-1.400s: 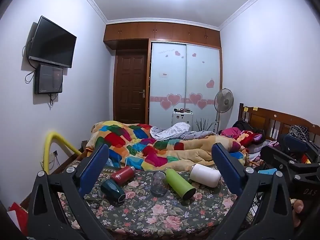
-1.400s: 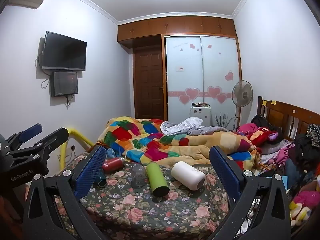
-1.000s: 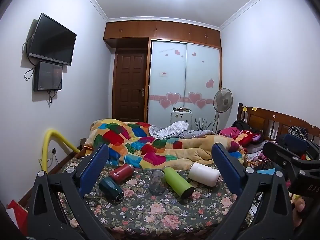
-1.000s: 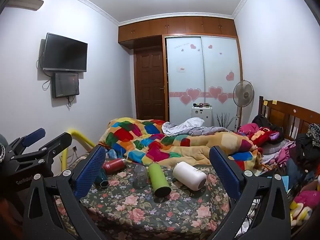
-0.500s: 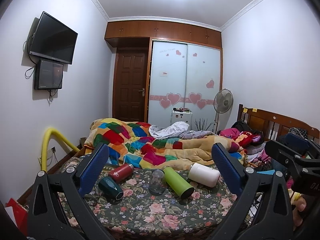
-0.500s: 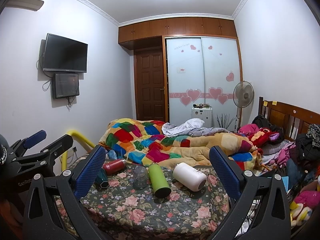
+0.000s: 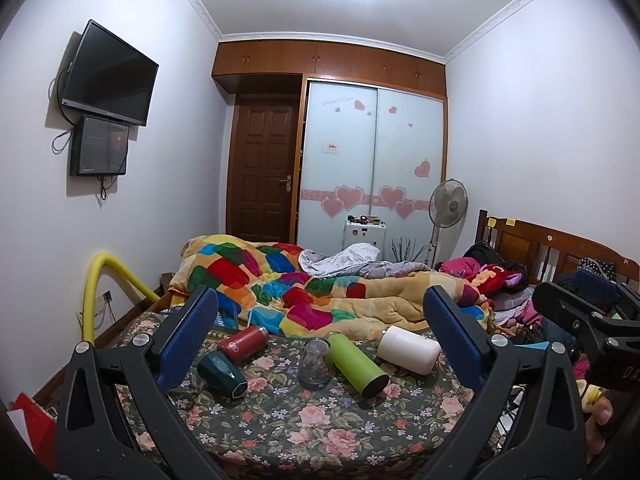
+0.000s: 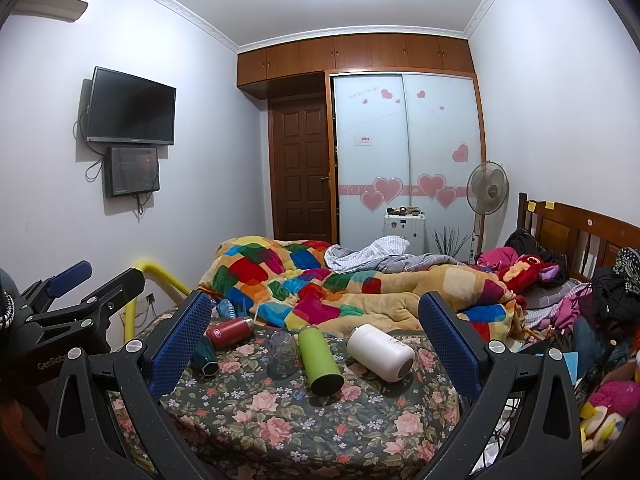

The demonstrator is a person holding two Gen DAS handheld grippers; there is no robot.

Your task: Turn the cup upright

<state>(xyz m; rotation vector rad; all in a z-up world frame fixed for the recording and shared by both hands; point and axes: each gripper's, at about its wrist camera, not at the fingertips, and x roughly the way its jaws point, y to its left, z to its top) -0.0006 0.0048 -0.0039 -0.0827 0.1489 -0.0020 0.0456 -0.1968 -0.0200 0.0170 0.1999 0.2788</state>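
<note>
Lettering "GenRobo" on left gripper (image 8: 52, 304)

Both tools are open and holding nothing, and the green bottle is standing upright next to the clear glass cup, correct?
Not quite. The green bottle is lying on its side, as the right wrist view shows, beside the clear glass cup. The left tool and right tool are indeed open and holding nothing.

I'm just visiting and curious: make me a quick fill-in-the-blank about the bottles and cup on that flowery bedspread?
1. The bottle lying between the glass cup and the white bottle is ____ in colour.
2. The red bottle lies on its ____.
3. Both the left tongs and the right tongs are ____, holding nothing.
4. The bedspread is printed with ____.

Missing words: green; side; open; flowers
</note>
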